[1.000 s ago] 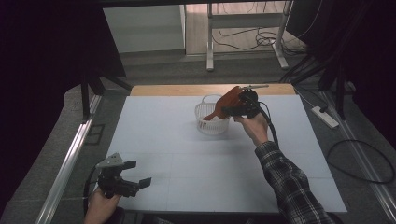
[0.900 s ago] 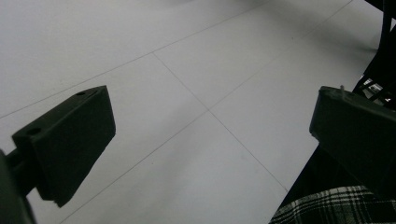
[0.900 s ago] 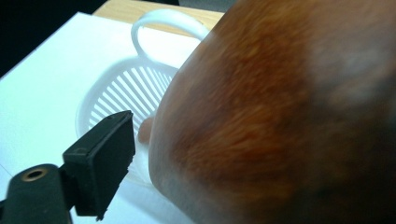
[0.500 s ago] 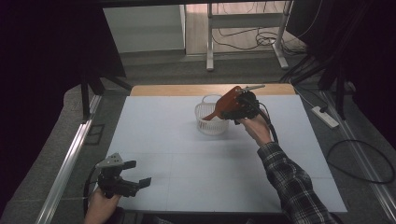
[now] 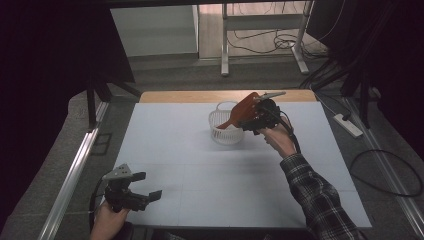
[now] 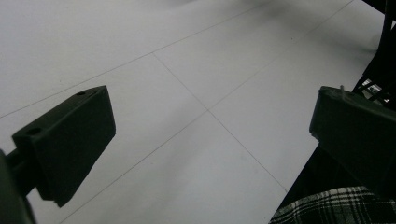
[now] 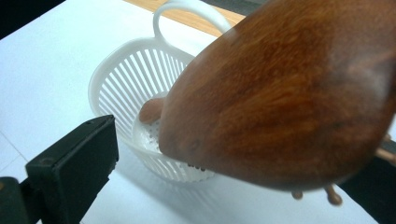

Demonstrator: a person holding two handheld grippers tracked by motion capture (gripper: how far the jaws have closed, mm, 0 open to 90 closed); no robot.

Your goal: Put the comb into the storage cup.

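This looks like a lab or recording workspace rather than a home. The desk (image 5: 200,165) is covered by a plain white sheet marked with faint grid lines, with a strip of bare wood showing along its far edge, and it stands on a grey carpeted floor (image 5: 165,80). Black curtains (image 5: 45,60) hang at the left and right, closing in the work area. Behind the desk, metal frame legs (image 5: 225,40) rise from the floor amid loose cables (image 5: 265,42). A white power strip (image 5: 348,125) lies on the floor at the right with a black cable looping near it, and an aluminium rail (image 5: 75,170) runs along the left side.
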